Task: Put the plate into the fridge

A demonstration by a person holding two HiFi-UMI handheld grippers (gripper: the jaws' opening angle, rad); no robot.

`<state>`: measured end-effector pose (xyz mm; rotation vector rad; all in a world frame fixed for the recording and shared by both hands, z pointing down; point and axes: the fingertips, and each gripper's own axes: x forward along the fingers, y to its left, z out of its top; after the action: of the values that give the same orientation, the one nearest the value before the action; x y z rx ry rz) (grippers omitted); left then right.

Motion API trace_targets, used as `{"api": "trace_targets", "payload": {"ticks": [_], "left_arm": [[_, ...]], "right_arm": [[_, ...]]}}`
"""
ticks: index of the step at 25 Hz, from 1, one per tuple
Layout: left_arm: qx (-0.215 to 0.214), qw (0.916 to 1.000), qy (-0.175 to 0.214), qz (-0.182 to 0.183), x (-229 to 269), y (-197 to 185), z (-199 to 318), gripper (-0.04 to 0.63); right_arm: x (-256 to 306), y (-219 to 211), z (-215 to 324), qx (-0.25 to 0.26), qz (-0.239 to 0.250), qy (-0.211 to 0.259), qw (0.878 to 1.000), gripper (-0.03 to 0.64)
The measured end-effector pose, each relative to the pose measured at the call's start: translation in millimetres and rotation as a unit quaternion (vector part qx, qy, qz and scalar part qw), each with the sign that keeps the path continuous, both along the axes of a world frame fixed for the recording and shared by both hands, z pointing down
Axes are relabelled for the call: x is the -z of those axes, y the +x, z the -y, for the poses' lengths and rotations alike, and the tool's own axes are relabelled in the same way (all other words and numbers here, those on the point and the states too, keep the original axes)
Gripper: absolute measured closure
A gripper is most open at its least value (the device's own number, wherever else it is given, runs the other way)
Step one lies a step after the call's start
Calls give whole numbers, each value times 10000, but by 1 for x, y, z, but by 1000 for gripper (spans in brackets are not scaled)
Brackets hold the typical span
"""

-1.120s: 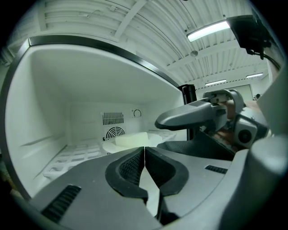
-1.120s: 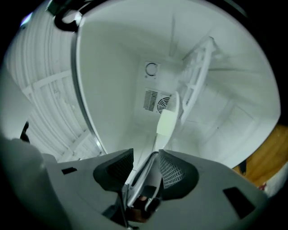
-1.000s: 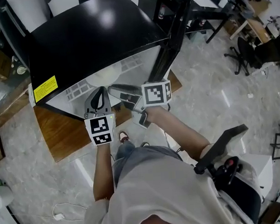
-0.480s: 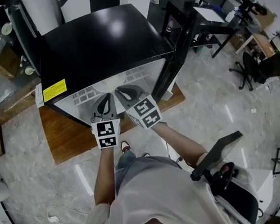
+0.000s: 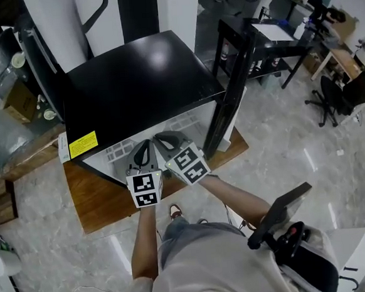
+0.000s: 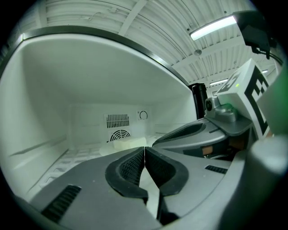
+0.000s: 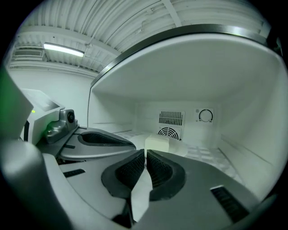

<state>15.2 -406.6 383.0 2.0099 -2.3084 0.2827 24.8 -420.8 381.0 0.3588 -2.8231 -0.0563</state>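
Observation:
A pale plate (image 7: 181, 147) carrying a whitish block (image 7: 156, 143) rests on the white floor deep inside the open fridge (image 5: 133, 83); it also shows as the plate (image 6: 128, 143) beyond my left jaws. My left gripper (image 6: 144, 150) is shut with nothing in it, its pads touching. My right gripper (image 7: 146, 153) is closing, only a thin slit left and nothing between the jaws. Both sit side by side at the fridge mouth, left gripper (image 5: 146, 143) and right gripper (image 5: 160, 137), short of the plate. Each gripper view shows the other gripper alongside.
The black fridge stands on a low wooden platform (image 5: 105, 199) with its door (image 5: 228, 88) swung open on the right. A fan grille and dial (image 7: 205, 115) mark the back wall. An office chair (image 5: 289, 228) is behind the person; black frames and desks (image 5: 268, 34) stand to the right.
The right gripper's jaws have come together from wide open, and it has swung in next to the left gripper at the fridge mouth. The left gripper has stayed shut.

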Motion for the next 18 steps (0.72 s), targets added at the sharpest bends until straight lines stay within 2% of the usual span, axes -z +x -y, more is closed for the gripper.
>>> {"api": "trace_targets", "payload": {"ticks": [4, 12, 18], "left_arm": [[24, 9998, 53, -177, 7, 0, -4, 575], [94, 9961, 424, -763, 20, 12, -18, 575], [-37, 9952, 552, -803, 31, 38, -27, 575]], "right_arm": [[9, 5, -1, -60, 89, 43, 9999, 586], [28, 35, -4, -429, 517, 76, 9977, 598], [43, 67, -11, -655, 711, 22, 9953, 600]]}}
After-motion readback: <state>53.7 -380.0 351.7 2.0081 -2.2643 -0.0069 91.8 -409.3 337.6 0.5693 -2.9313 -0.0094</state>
